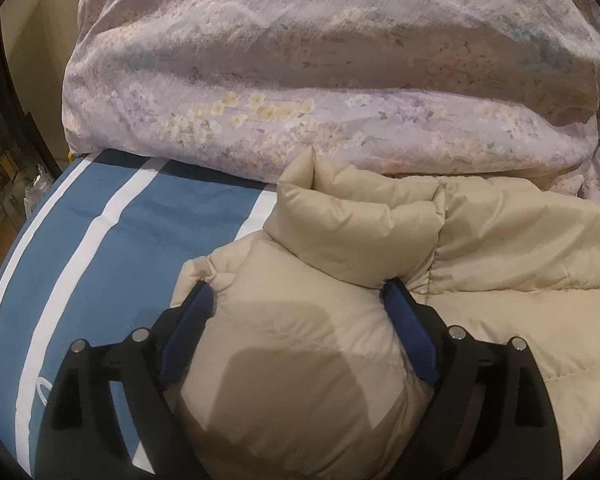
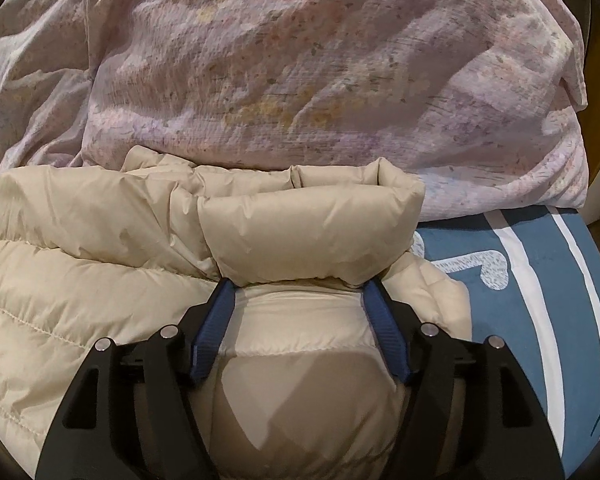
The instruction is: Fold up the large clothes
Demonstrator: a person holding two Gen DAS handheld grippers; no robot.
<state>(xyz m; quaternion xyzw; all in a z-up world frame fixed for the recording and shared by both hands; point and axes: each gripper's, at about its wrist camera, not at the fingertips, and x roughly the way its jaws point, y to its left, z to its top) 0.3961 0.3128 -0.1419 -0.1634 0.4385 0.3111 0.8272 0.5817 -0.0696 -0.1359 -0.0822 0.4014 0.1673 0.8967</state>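
Note:
A beige puffer jacket (image 1: 480, 248) lies on a blue bed sheet with white stripes (image 1: 112, 240). My left gripper (image 1: 298, 300) has its blue-padded fingers (image 1: 188, 332) spread wide around a thick fold of the jacket's left side, pressing its flanks. My right gripper (image 2: 298, 292) likewise straddles a puffy fold at the jacket's (image 2: 80, 248) right end, just below a rolled collar-like section (image 2: 312, 228). Both hold bulky padding between the fingers.
A lilac floral duvet (image 1: 300, 80) is heaped right behind the jacket; it also fills the back of the right wrist view (image 2: 300, 72). The striped sheet (image 2: 540, 300) shows bare right of the jacket. The bed's left edge and floor clutter (image 1: 16, 184) lie far left.

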